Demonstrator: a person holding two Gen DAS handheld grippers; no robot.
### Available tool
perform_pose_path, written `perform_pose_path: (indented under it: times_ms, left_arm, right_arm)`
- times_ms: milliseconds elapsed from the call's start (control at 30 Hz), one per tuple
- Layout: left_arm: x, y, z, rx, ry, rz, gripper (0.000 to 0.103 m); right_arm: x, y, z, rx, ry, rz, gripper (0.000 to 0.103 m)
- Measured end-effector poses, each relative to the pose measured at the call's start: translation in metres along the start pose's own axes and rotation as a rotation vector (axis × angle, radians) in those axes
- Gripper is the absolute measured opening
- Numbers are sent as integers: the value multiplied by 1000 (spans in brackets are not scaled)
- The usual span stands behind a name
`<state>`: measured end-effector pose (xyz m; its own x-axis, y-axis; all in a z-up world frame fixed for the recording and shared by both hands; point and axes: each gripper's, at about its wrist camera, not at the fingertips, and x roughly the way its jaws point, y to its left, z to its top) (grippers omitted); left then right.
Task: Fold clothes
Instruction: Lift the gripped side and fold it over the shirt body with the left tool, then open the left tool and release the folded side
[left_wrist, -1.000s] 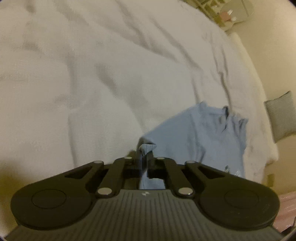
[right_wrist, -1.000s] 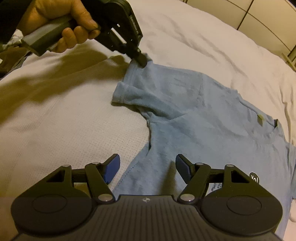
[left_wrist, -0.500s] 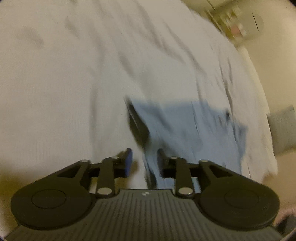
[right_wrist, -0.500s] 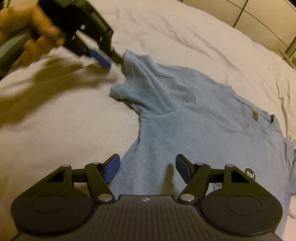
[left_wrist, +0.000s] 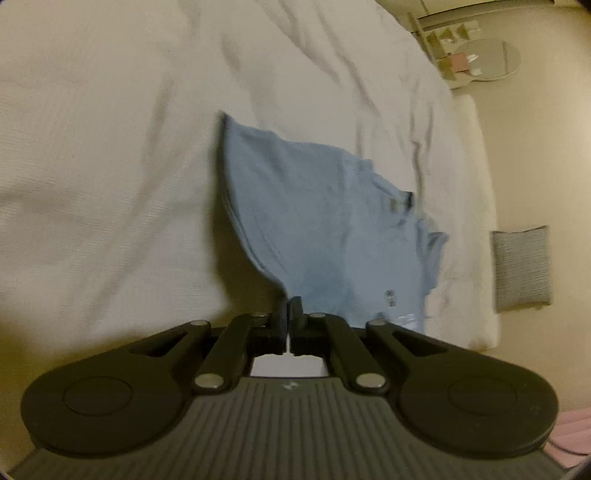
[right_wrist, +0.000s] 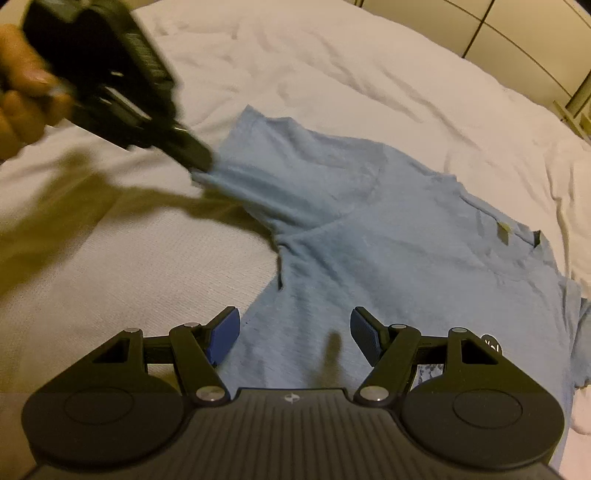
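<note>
White bedding (right_wrist: 332, 66) fills both views, rumpled into soft creases, and on it we see a light blue T-shirt (right_wrist: 388, 258) spread mostly flat. From the right wrist view, the collar (right_wrist: 517, 236) with its small tag lies toward the right, and a sleeve (right_wrist: 266, 162) reaches up and left. Pale cupboard panels (right_wrist: 517, 40) stand beyond the bed's far edge.

Our left gripper (left_wrist: 290, 314) has its fingers pressed together on the edge of the sleeve, with the cloth running up and away from the tips, lifted off the sheet and casting a shadow beside it. In the right wrist view the same gripper (right_wrist: 201, 162) comes in from the upper left, blurred, its tip at the sleeve's hem, gripped by a hand (right_wrist: 22, 99) at the frame's edge. Its shadow falls across the bedding below it.

Our right gripper (right_wrist: 295, 336) hangs wide open over the shirt's body near the side seam, blue pads (right_wrist: 225, 332) spread apart and nothing between them. We cannot tell whether the fingertips touch the fabric.

In the left wrist view, a grey cushion (left_wrist: 521, 269) sits past the bed's right edge, and a round mirror (left_wrist: 487, 61) shows in the far corner beside some shelves (left_wrist: 436, 40).
</note>
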<state>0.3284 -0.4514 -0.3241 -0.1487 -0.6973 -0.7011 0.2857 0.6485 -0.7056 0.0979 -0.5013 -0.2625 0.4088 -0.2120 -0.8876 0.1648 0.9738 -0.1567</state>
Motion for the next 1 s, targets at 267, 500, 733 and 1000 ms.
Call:
perform_pose_path:
  times_ms: [267, 500, 733, 1000]
  left_arm:
    - [-8, -6, 5, 109, -40, 64, 0]
    - [40, -14, -11, 188, 88, 105, 13]
    - [4, -35, -18, 267, 14, 221, 14]
    - [3, -134, -37, 440, -90, 263, 28]
  right_arm:
    - [2, 3, 0, 1, 0, 5, 68]
    - [11, 9, -10, 16, 73, 37, 68]
    - [-24, -22, -23, 110, 78, 15, 69]
    - [-58, -140, -67, 233, 51, -122, 69]
